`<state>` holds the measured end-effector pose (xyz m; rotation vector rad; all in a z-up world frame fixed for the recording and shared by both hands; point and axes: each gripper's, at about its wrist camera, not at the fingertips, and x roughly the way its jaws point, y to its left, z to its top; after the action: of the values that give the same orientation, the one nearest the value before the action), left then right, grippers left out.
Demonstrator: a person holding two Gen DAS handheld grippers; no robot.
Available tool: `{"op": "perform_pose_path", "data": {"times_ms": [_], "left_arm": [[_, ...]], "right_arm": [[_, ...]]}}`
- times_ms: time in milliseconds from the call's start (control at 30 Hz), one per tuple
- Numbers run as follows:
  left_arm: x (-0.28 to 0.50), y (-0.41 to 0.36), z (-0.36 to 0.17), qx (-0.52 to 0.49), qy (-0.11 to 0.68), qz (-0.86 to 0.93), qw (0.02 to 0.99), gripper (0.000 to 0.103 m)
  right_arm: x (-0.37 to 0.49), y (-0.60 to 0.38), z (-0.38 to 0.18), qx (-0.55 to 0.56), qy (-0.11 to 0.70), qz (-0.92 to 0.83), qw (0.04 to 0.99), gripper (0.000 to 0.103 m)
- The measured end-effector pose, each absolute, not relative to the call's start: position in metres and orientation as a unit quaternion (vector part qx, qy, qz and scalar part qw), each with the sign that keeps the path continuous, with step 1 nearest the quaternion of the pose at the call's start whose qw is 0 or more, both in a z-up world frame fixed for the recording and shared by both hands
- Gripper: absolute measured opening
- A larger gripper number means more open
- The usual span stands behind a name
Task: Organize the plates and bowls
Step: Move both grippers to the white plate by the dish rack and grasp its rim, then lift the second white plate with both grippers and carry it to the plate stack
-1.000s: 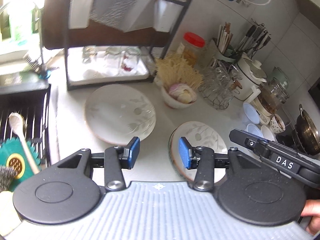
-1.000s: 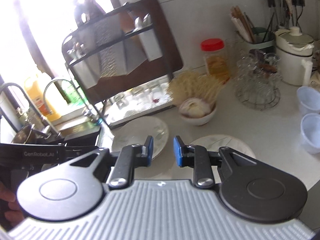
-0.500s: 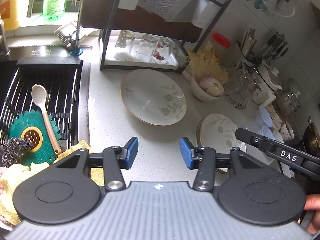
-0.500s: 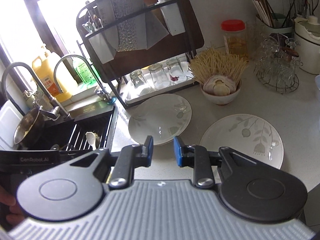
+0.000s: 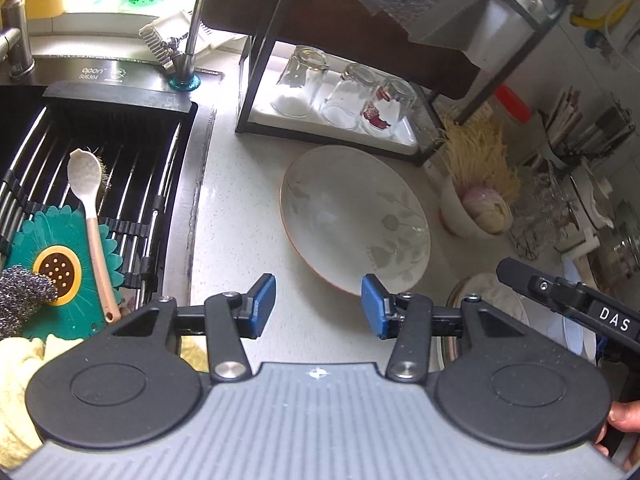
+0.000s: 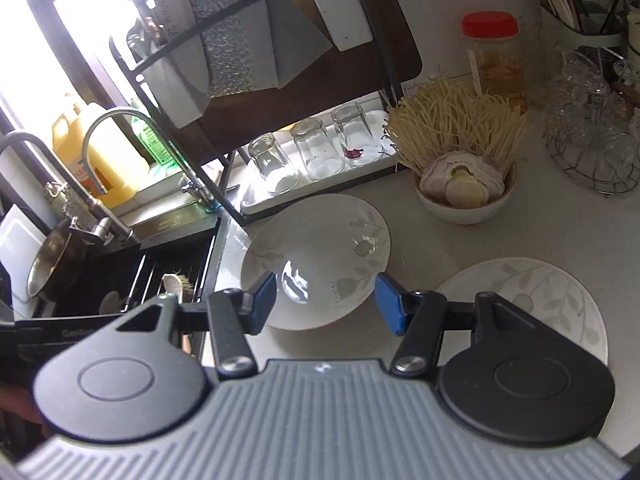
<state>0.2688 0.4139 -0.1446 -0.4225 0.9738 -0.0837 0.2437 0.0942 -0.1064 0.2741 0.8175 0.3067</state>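
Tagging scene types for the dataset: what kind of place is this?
A home kitchen counter, most likely: a sink with a faucet, a dish rack holding upturned glasses, and a patterned plate on the worktop.

A black metal rack [image 6: 280, 128] stands at the back of the pale speckled counter [image 5: 248, 216], with three upturned clear glasses [image 6: 316, 154] on its white tray. Beside it, a red-lidded plastic jar [image 6: 494, 60]. In the black sink [image 5: 100, 168] lie a white spoon-shaped brush [image 5: 90, 208], a green flower-shaped mat [image 5: 64, 276] and a steel scourer [image 5: 20, 296].
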Motion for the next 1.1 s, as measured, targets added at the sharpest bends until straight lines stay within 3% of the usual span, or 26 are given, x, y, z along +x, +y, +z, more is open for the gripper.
{"op": "perform_pose_path", "data": {"times_ms": [367,667,933,1100], "left_arm": [[0.328,0.420,-0.191,-0.203,0.502,-0.012,0.841,0.053],[0.365,0.423,-0.210,-0.226,0.507,-0.008,0.831,0.053],[0.383,0.421,-0.219,-0.221,0.509,-0.013,0.832,0.052],[0.392,0.421,-0.226,-0.218,0.520,-0.005,0.826,0.035]], "right_arm": [[0.316,0.090,-0.158,0.128,0.440,0.132,0.879,0.057],[0.354,0.091,-0.189,0.131,0.468,0.133,0.864,0.045],[0.371,0.093,-0.205,0.127,0.480,0.141,0.857,0.029],[0.376,0.095,-0.210,0.127,0.483,0.149,0.854,0.021]]}}
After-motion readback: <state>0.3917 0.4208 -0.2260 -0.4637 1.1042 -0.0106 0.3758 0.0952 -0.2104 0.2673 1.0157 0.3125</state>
